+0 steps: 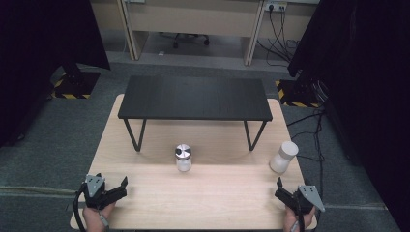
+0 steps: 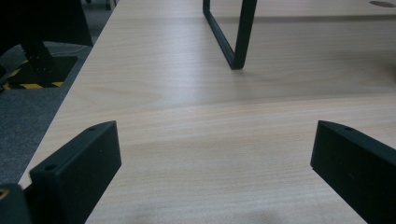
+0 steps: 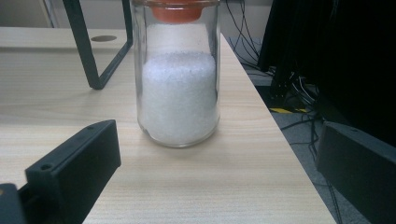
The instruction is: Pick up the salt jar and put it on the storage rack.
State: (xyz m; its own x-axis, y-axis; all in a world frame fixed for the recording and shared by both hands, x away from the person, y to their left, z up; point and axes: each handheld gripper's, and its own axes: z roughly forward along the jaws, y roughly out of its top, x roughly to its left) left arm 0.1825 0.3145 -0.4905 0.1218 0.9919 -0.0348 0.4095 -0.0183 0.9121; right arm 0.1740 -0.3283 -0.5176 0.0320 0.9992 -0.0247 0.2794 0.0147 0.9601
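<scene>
Both grippers rested wide apart and empty: left gripper [image 1: 117,189], right gripper [image 1: 282,189]. Clear glass jar of white granules [image 3: 177,77] stood just ahead of the right jaws near the light wooden table's [image 1: 217,198] right edge; likely best approached straight, centred, gripping mid-body.

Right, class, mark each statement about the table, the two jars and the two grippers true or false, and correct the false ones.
1. Both jars stand upright on the wooden table. True.
2. The right gripper is shut on the white-capped jar. False: its jaws are open and the jar stands free ahead of them.
3. The metal-lidded jar sits on the black shelf. False: it stands on the table in front of it.
4. The left gripper is open and holds nothing. True.
</scene>
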